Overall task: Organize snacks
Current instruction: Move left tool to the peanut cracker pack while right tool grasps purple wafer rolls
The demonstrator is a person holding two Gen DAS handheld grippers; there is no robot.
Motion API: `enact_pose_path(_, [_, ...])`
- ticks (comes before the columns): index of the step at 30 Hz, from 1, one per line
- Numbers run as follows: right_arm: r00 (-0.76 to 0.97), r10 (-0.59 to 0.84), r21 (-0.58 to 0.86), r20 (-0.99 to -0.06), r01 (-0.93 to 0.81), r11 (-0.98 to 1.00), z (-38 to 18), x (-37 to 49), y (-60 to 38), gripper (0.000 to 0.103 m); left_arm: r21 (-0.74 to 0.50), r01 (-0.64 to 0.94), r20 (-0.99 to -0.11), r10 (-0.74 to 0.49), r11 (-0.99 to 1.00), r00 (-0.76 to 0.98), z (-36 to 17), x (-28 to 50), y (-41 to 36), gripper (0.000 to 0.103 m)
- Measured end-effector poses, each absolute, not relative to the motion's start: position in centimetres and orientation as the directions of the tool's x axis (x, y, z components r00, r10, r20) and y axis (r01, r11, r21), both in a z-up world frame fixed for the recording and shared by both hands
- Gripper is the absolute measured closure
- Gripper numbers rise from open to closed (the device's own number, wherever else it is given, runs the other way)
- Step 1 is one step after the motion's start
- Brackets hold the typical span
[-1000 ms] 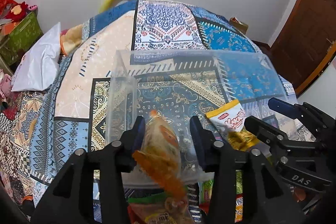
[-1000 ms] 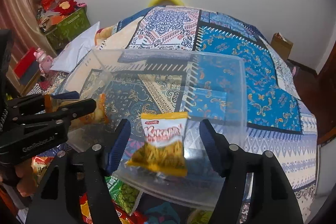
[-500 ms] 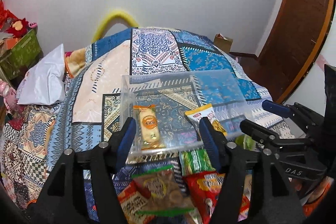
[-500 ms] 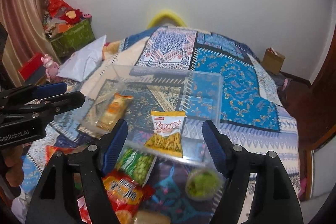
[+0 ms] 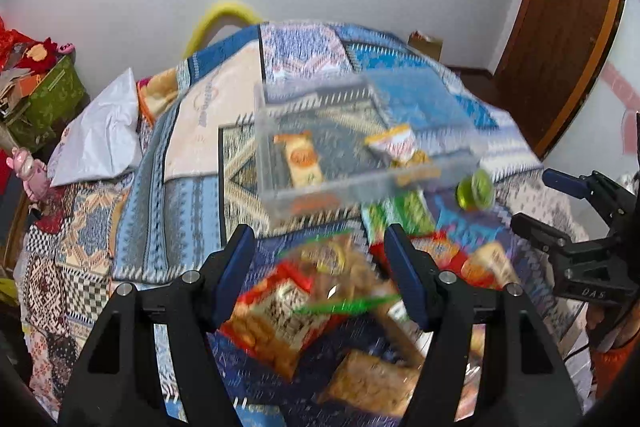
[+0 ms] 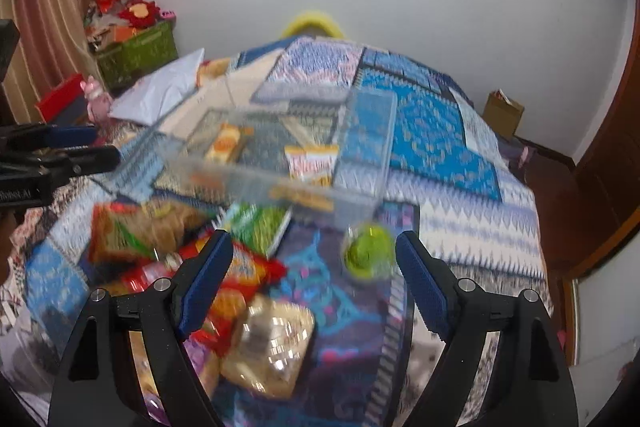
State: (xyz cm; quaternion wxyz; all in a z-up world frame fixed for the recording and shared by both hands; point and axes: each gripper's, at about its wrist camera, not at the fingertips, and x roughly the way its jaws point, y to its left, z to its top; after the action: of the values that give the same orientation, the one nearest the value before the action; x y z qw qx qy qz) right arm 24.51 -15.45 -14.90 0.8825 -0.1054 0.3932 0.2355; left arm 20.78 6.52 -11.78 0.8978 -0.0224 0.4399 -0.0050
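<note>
Here both views are smeared by motion, so small print on the packets cannot be read. A clear bin [image 5: 360, 183] sits on the patterned bed [image 5: 192, 203] and serves as the landmark. Inside it lie two snacks: an orange bar [image 5: 302, 163] toward its left wall and a yellow packet [image 5: 394, 147] toward its right.

Just in front of the bin a loose pile of snacks rests on the bed: a green packet [image 6: 262, 223] touching its front wall, a red packet [image 6: 236, 269] nearer the camera, a brown bag [image 5: 340, 267] to the left, and what looks like a gold-wrapped packet [image 6: 272, 339] closest of all. A green cup [image 6: 370, 253] stands off the bin's front right corner.

The left gripper [image 5: 320, 267] hangs over the pile in front of the bin, its jaws about half spread and empty. The right gripper [image 6: 314, 275] is beside it, its jaws opening, nothing pinched; the green cup sits just inside the right finger [image 6: 420, 279] without contact.
</note>
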Motion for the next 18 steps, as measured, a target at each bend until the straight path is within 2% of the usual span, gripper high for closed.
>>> enact_pose_path(6, [0.509, 0.302, 0.027, -0.806, -0.478, 0.878, -18.5, 24.0, -16.2, 0.022, -0.083, -0.024, -0.826, -0.055, 0.996, 0.561, -14.6, 19.6, 6.9, 0.036])
enact_pose_path(9, [0.506, 0.312, 0.054, -0.804, -0.46, 0.886, -18.8, 23.2, -17.1, 0.022, -0.105, -0.033, -0.828, -0.069, 0.994, 0.556, -15.2, 18.7, 7.1, 0.036])
enact_pose_path(13, [0.479, 0.395, 0.168, -0.784, -0.449, 0.878, -18.0, 21.8, -18.7, 0.022, -0.128, -0.034, -0.831, -0.088, 0.991, 0.55, -15.8, 16.8, 7.0, 0.036])
enact_pose_path(18, [0.459, 0.469, 0.227, -0.754, -0.488, 0.843, -16.5, 19.4, -18.1, 0.022, -0.122, -0.025, -0.841, -0.09, 0.992, 0.534, -16.4, 15.0, 6.5, 0.036])
